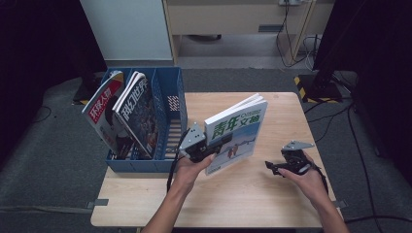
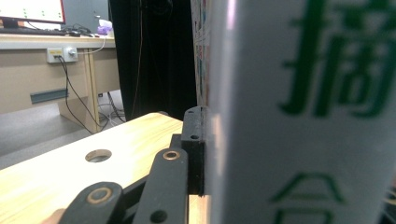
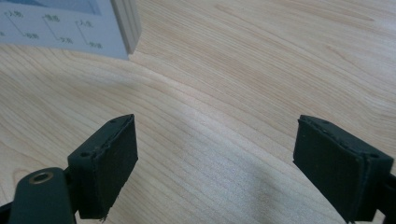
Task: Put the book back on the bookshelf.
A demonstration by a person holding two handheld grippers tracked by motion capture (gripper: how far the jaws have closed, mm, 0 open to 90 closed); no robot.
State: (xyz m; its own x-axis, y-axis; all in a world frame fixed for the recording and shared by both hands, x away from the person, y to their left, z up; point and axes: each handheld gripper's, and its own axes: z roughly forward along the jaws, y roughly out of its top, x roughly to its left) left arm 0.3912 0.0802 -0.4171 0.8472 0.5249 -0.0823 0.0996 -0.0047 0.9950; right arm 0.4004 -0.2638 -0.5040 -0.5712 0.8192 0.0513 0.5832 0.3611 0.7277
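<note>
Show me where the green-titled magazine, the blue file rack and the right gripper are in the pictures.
green-titled magazine (image 1: 236, 131): high view, middle of its front cover.
blue file rack (image 1: 178, 99): high view, its right side wall.
right gripper (image 3: 215, 163): right gripper view, the gap midway between its two open black jaws.

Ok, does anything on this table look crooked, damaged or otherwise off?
Nothing is damaged or spilled. The green-titled magazine stands on its lower edge on the table, tilted, because the left gripper grips it. The two magazines in the blue file rack lean sideways instead of standing straight.
</note>
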